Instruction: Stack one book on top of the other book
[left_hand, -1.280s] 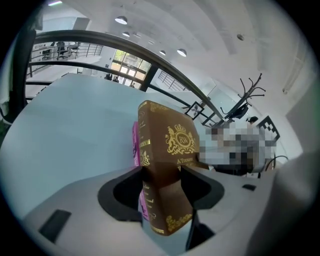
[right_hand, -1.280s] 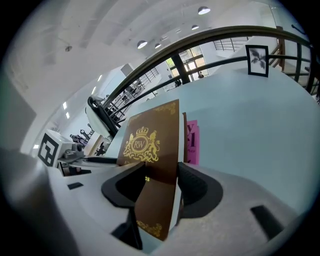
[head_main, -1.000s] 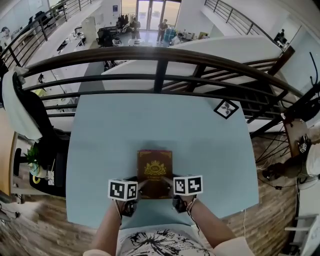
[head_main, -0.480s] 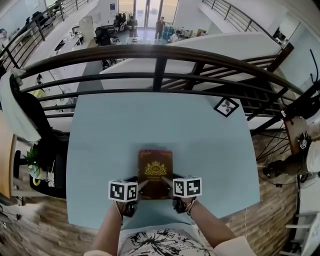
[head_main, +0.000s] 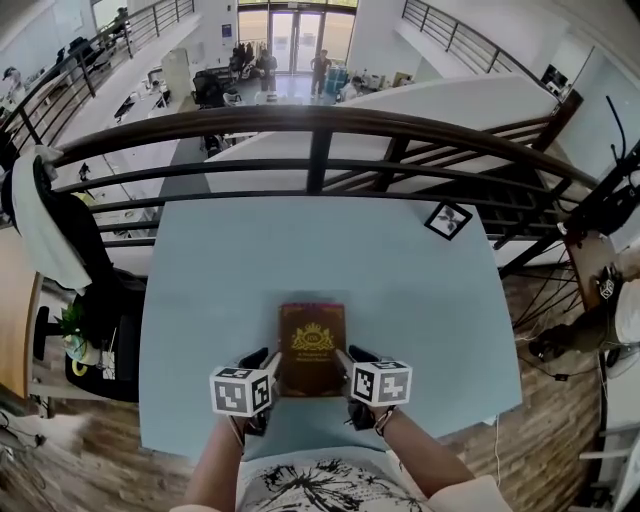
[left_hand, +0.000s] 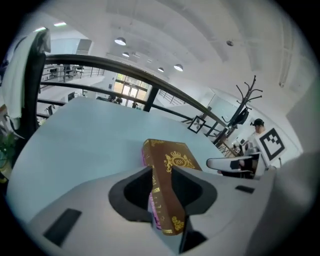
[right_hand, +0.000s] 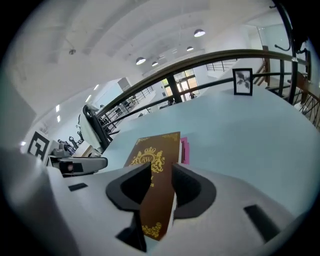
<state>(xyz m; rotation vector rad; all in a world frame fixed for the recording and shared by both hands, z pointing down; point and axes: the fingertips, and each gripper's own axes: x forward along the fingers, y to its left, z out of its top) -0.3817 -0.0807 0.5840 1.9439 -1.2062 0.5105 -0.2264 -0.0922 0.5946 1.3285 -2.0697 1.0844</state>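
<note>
A brown book with a gold crest (head_main: 312, 345) lies on the pale blue table (head_main: 220, 270), near its front edge. Under it is a pink book (right_hand: 185, 149), which shows only as a thin pink edge (left_hand: 151, 204). My left gripper (head_main: 262, 362) is at the brown book's near left corner, and my right gripper (head_main: 350, 360) at its near right corner. In the left gripper view the jaws (left_hand: 161, 185) are closing with the brown book's spine (left_hand: 167, 200) pinched between them. The right gripper's jaws (right_hand: 161, 182) are closing the same way on the brown cover (right_hand: 152, 160), whose near end tilts up.
A small framed picture (head_main: 447, 219) stands at the table's far right corner. A dark curved railing (head_main: 320, 120) runs behind the far edge. A chair with a white coat (head_main: 60, 240) is left of the table. The person's arms (head_main: 300, 460) come in over the front edge.
Both grippers have drawn back toward the near edge and risen a little. Their jaws have narrowed onto the brown book's near corners.
</note>
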